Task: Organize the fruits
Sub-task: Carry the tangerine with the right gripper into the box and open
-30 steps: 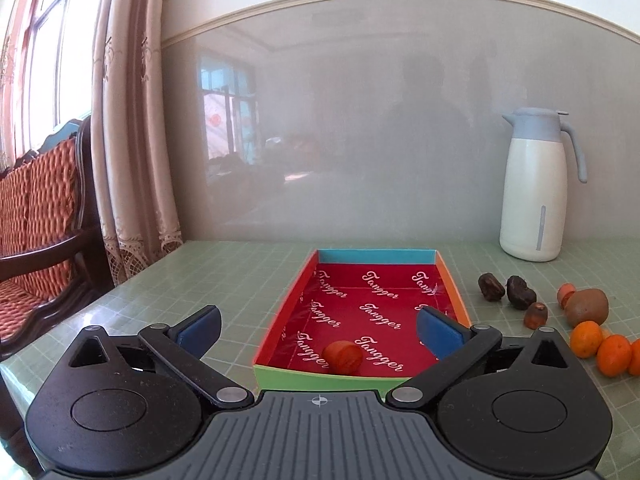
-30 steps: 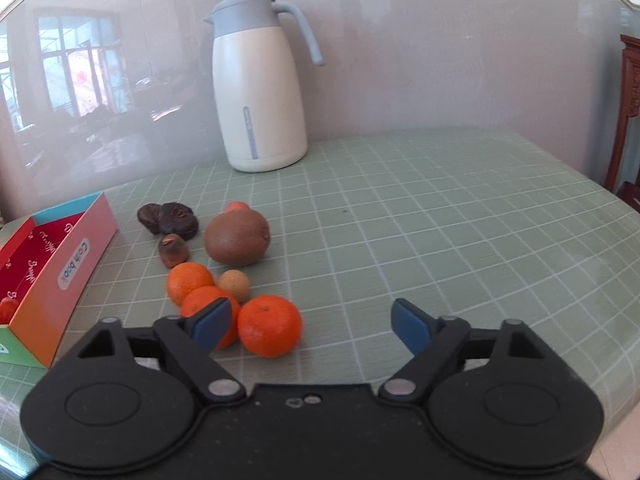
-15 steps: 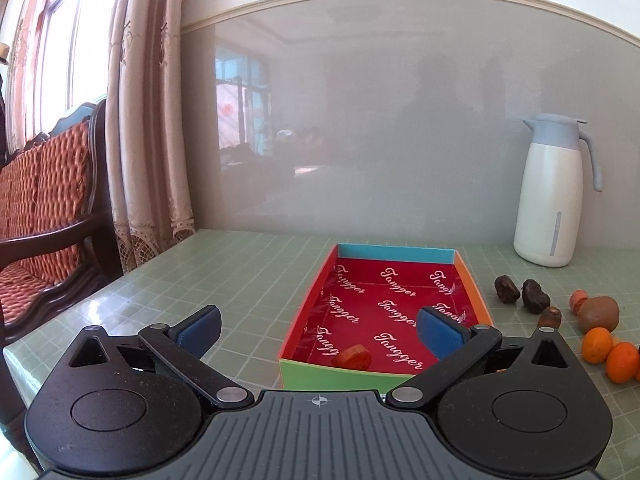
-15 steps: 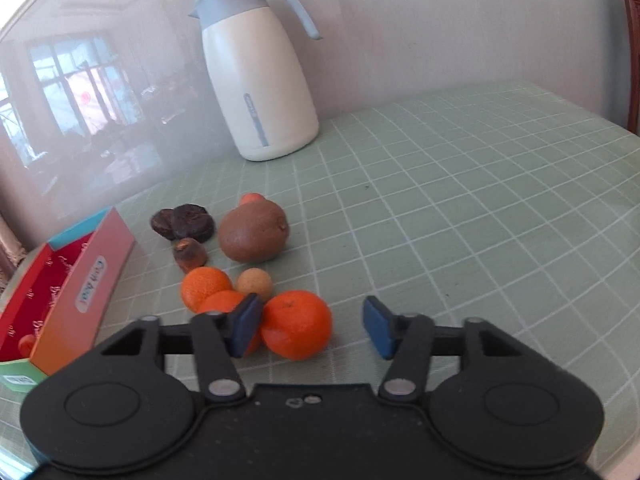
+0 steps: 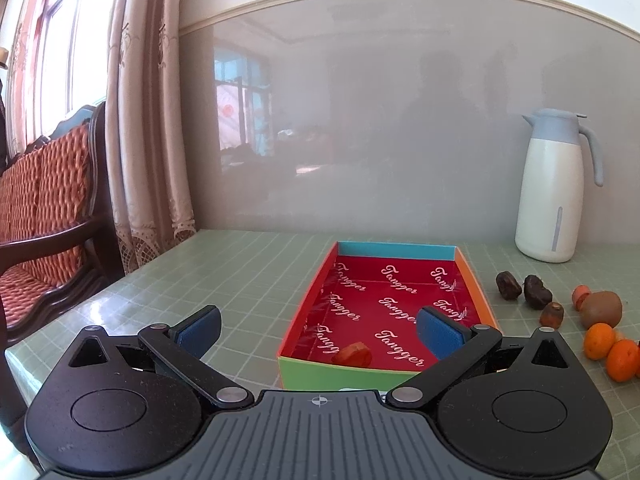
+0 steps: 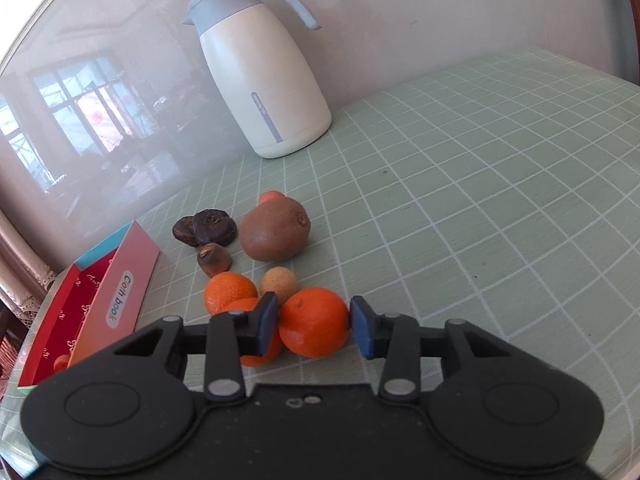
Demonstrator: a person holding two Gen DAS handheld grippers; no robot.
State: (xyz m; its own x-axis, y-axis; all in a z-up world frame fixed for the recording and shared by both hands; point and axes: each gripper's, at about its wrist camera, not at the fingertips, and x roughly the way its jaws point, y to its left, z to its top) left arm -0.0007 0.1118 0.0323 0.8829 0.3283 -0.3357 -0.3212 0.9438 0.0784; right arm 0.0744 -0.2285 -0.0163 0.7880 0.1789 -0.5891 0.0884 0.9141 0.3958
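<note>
right gripper (image 6: 314,324): fingers closing in on the front mandarin (image 6: 314,322), pads basically touching it
left gripper (image 5: 318,326): fingers wide, nothing between, lower middle
box (image 5: 306,320): one little red fruit (image 5: 354,354) inside

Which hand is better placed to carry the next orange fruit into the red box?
Right. Its fingers are closing around a mandarin now. The left gripper is open and empty before the box.
</note>
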